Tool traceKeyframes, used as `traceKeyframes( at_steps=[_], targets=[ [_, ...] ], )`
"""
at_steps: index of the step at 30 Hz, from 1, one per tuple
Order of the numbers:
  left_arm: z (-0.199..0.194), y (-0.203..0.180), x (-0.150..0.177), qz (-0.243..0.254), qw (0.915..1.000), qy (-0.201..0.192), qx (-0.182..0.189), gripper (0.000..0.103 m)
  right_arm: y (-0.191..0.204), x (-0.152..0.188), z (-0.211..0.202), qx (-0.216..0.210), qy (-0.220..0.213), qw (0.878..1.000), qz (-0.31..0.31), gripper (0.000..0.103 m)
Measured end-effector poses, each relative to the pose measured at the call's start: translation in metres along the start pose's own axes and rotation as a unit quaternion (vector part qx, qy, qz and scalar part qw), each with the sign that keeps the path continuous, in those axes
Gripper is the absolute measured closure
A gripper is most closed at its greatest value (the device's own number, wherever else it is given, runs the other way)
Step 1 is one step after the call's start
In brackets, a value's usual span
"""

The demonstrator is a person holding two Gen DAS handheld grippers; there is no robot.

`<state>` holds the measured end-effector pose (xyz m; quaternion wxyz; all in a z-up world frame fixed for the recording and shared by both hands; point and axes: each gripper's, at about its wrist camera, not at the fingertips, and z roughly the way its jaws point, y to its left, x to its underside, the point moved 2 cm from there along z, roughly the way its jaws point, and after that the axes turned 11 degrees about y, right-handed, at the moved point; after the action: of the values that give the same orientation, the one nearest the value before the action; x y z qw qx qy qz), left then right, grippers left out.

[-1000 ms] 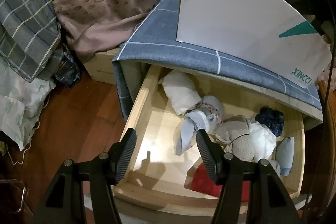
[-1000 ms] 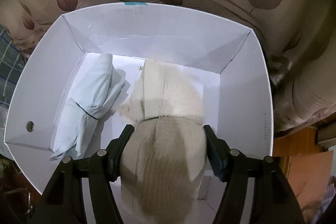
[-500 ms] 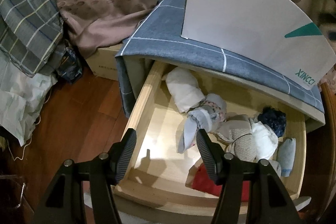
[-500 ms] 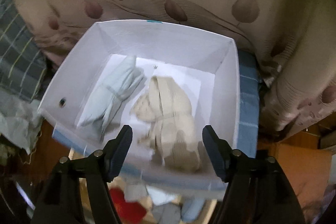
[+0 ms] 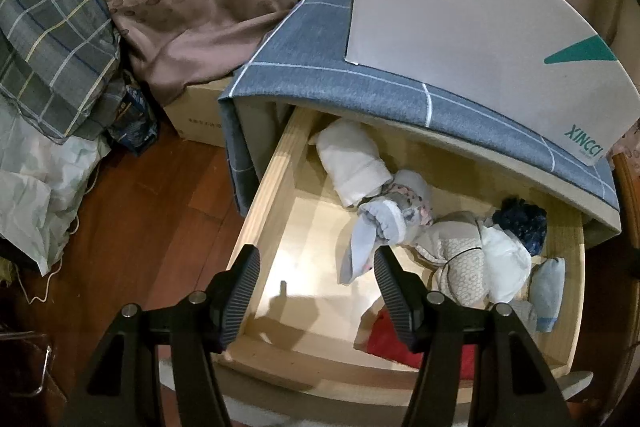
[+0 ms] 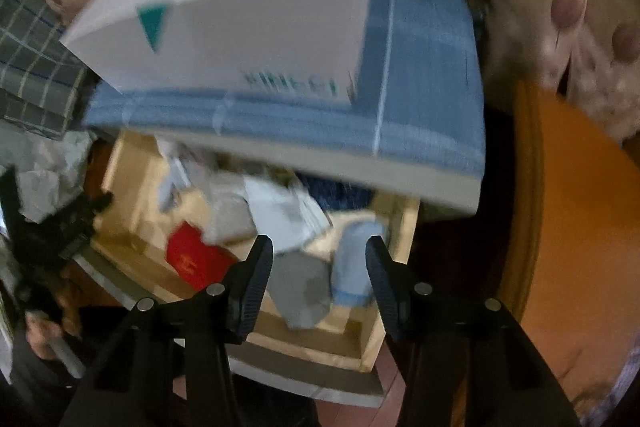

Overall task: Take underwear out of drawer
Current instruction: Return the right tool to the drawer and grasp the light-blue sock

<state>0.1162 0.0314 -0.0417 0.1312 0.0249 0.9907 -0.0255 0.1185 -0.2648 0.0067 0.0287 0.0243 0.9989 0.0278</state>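
Observation:
The wooden drawer (image 5: pixel 264 195) stands pulled open, also in the right wrist view (image 6: pixel 400 227). It holds several rolled underwear pieces: a white one (image 5: pixel 352 163), a pale blue one (image 5: pixel 372 227), a dark navy one (image 5: pixel 520 223), a red one (image 5: pixel 388 339). My left gripper (image 5: pixel 316 291) is open and empty above the drawer's front left part. My right gripper (image 6: pixel 320 279) is open and empty above a grey roll (image 6: pixel 300 291) and a light blue roll (image 6: pixel 354 263) at the drawer's front right. The right wrist view is blurred.
A white box (image 5: pixel 460 39) sits on the blue checked cloth (image 5: pixel 320 67) over the cabinet top; the right wrist view shows it (image 6: pixel 248 39) with beige and pale blue pieces inside. Bedding and plaid fabric (image 5: pixel 52 39) lie left. An orange wooden panel (image 6: pixel 568 227) stands right.
My right gripper let go of the beige underwear in the white box, pulled back and swung down over the drawer's front right. The left gripper barely moved.

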Motion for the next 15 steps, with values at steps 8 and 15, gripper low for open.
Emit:
traceKeyframes(
  at_steps=[8, 15],
  targets=[
    [0.003, 0.0, 0.0, 0.0, 1.0, 0.004, -0.002, 0.042, -0.011, 0.004, 0.064, 0.02, 0.049, 0.999, 0.004, 0.061],
    [0.005, 0.0, 0.001, 0.0, 1.0, 0.008, -0.004, 0.042, -0.008, -0.003, 0.094, 0.054, 0.06, 0.997, -0.004, 0.061]
  ],
)
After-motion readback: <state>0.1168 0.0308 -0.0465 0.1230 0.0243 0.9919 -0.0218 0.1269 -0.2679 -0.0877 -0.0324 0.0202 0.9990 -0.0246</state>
